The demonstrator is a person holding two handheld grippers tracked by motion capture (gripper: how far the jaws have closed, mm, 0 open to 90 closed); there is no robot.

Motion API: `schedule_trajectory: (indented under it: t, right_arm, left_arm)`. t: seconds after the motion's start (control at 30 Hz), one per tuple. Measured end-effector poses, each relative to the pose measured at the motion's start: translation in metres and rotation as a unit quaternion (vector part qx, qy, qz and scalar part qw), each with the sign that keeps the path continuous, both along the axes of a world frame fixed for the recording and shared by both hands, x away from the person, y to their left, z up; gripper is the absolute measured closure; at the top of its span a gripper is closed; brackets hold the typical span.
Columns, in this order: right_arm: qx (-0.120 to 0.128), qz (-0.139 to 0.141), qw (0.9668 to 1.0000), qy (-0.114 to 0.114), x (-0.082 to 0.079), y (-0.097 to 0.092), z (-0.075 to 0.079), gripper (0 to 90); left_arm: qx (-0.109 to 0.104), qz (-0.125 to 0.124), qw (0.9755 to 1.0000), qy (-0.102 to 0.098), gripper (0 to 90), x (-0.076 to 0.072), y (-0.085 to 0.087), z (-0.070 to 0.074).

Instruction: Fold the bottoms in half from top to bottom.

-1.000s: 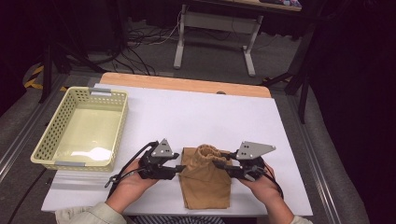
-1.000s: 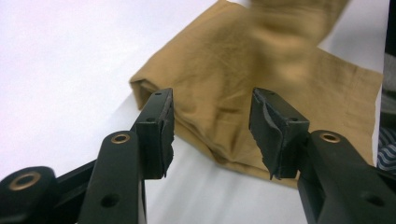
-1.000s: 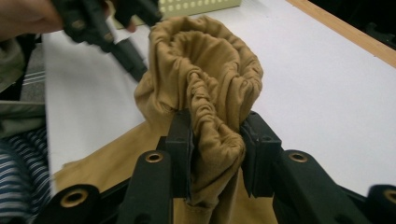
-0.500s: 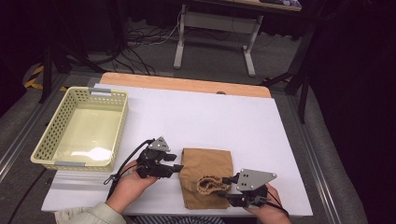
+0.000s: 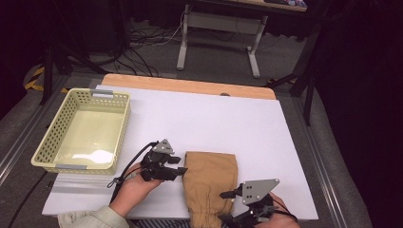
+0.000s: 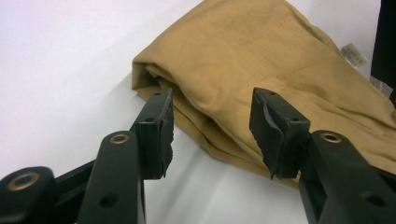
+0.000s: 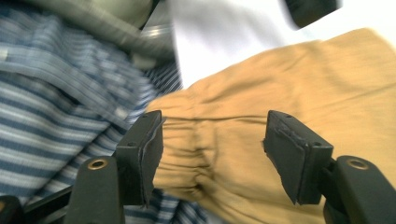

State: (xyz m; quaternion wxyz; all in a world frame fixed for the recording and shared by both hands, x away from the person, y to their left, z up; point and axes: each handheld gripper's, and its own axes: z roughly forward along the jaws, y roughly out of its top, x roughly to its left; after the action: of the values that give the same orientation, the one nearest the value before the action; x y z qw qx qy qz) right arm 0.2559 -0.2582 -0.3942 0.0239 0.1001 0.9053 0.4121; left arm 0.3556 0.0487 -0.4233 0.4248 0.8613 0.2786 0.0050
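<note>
Garment: folded tan cloth garment [image 5: 210, 183] with an elasticated end lies flat on the white table [image 5: 209, 118], at its near edge, between both tools.
Left tool [image 5: 183, 171]: jaws apart, gripping nothing; the garment's folded left edge lies just beyond the pads.
Right tool [image 5: 223, 206]: jaws have just been opening and stand apart, with the gathered elastic end between them, pads not pressing it.
Basket: pale yellow plastic basket [image 5: 121, 126] sits at the table's left, well apart from the garment.

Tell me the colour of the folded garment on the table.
Tan, a plain yellowish brown with no pattern; the folded garment shows best in the left gripper view.
</note>
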Motion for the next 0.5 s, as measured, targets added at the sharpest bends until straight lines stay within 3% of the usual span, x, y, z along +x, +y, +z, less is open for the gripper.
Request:
schedule_trajectory:
  t: [0.07,0.1,0.13,0.2,0.23,0.27,0.3,0.33,0.37,0.4,0.47,0.5]
  right_arm:
    - [0.017,-0.036,0.9992,-0.002,0.004,-0.006,0.003,37.5]
    - [0.015,-0.076,0.997,-0.007,0.01,-0.01,0.003,34.8]
    - [0.015,-0.089,0.9959,-0.008,0.012,-0.011,0.002,34.1]
    - [0.002,-0.147,0.989,-0.017,0.02,-0.016,-0.002,33.3]
    - [-0.007,-0.184,0.9828,-0.016,0.025,-0.021,-0.007,32.6]
    - [-0.007,-0.184,0.9828,-0.016,0.025,-0.021,-0.007,32.6]
    - [-0.009,-0.201,0.9794,-0.01,0.029,-0.024,-0.01,32.6]
    - [-0.014,-0.226,0.9741,-0.006,0.033,-0.027,-0.014,32.6]
    - [-0.028,-0.254,0.9668,-0.007,0.038,-0.03,-0.02,32.6]
    - [-0.034,-0.265,0.9635,-0.006,0.04,-0.032,-0.023,32.6]
    - [-0.038,-0.277,0.9602,0.006,0.044,-0.034,-0.028,32.7]
    - [-0.038,-0.277,0.9602,0.006,0.044,-0.034,-0.028,32.7]
  left_arm:
    - [0.0,0.0,1.0,0.0,50.3,-0.001,-0.001,0.0]
    - [0.0,0.0,1.0,-0.001,50.3,-0.001,-0.002,0.0]
    - [0.002,-0.003,1.0,-0.003,50.3,-0.001,-0.002,0.0]
    - [0.003,-0.005,1.0,-0.001,50.3,-0.002,-0.005,-0.001]
    - [0.005,-0.008,1.0,-0.001,50.3,-0.002,-0.007,-0.001]
    - [0.005,-0.008,1.0,-0.001,50.3,-0.002,-0.007,-0.001]
    - [0.007,-0.01,0.9999,0.0,50.3,-0.002,-0.009,-0.002]
    - [0.009,-0.011,0.9999,0.001,50.3,-0.002,-0.01,-0.002]
    - [0.013,-0.014,0.9998,0.003,50.2,-0.002,-0.013,-0.004]
    - [0.016,-0.017,0.9997,0.004,50.3,-0.001,-0.014,-0.005]
    - [0.021,-0.018,0.9996,0.006,50.5,-0.001,-0.017,-0.007]
    - [0.021,-0.018,0.9996,0.006,50.8,-0.001,-0.017,-0.007]
